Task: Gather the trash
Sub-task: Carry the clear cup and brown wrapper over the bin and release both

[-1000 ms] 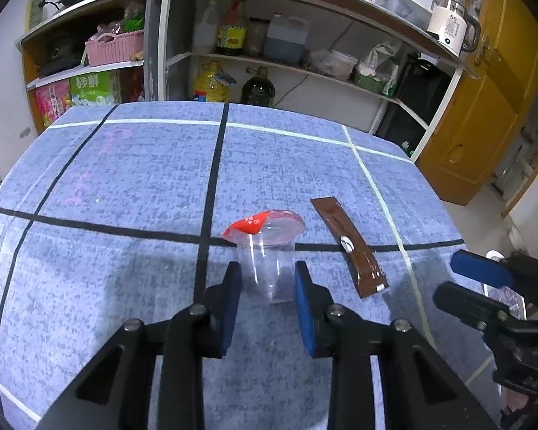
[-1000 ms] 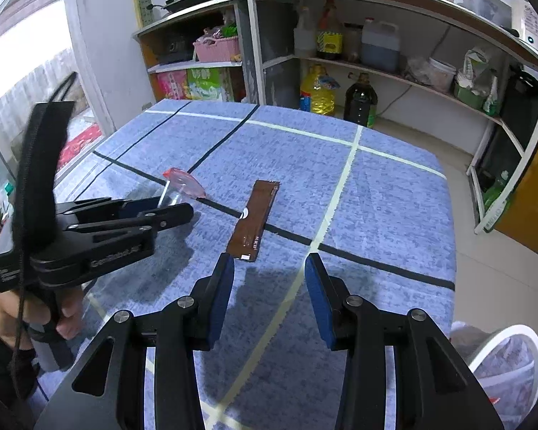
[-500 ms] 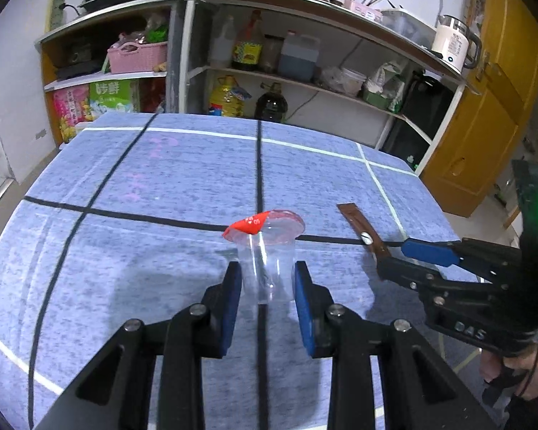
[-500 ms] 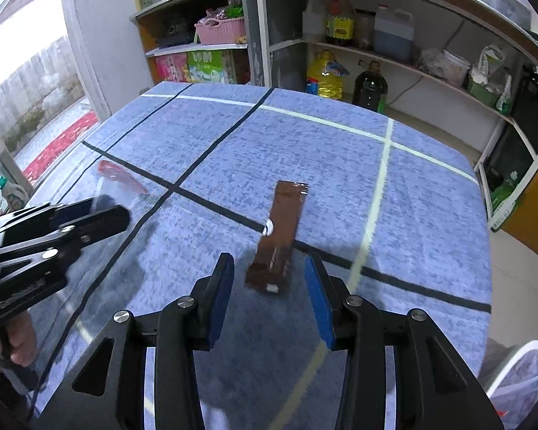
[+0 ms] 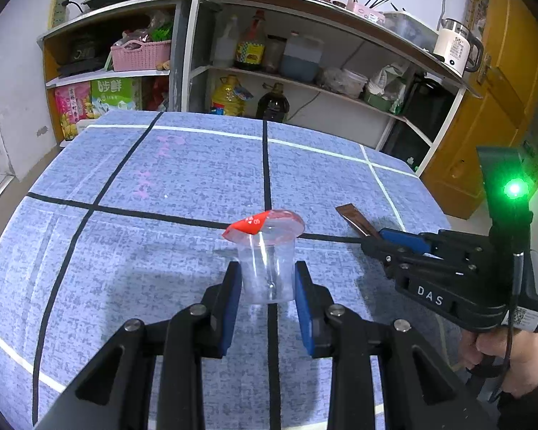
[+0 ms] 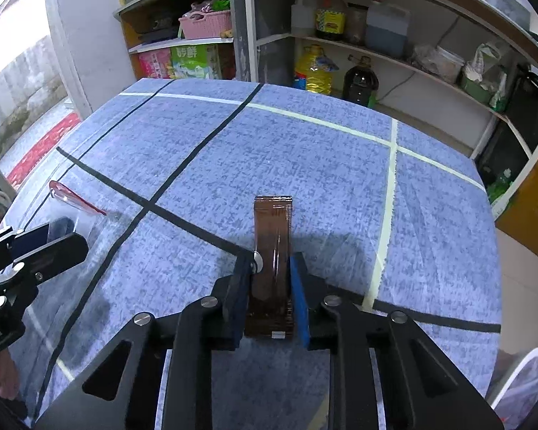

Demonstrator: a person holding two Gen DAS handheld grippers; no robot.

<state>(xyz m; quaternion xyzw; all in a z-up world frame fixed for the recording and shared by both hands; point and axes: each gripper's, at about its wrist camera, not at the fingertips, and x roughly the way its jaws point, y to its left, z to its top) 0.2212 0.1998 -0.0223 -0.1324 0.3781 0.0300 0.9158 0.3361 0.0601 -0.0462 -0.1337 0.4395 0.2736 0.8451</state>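
Blue tabletop (image 5: 183, 179): your left gripper (image 5: 267, 297) clamps the clear plastic cup (image 5: 267, 268); right gripper (image 6: 270, 297) closing around the brown wrapper (image 6: 272, 247).

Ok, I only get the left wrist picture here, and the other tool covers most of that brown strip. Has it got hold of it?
Observer: In the right wrist view the brown wrapper runs lengthwise between the pads of the right tool. Its jaws are closing, and both pads look to be touching the wrapper's edges.
Operator: And where does the trash go? I see no bin.
Observer: A white-rimmed bin stands on the floor, past the near right corner of the table.
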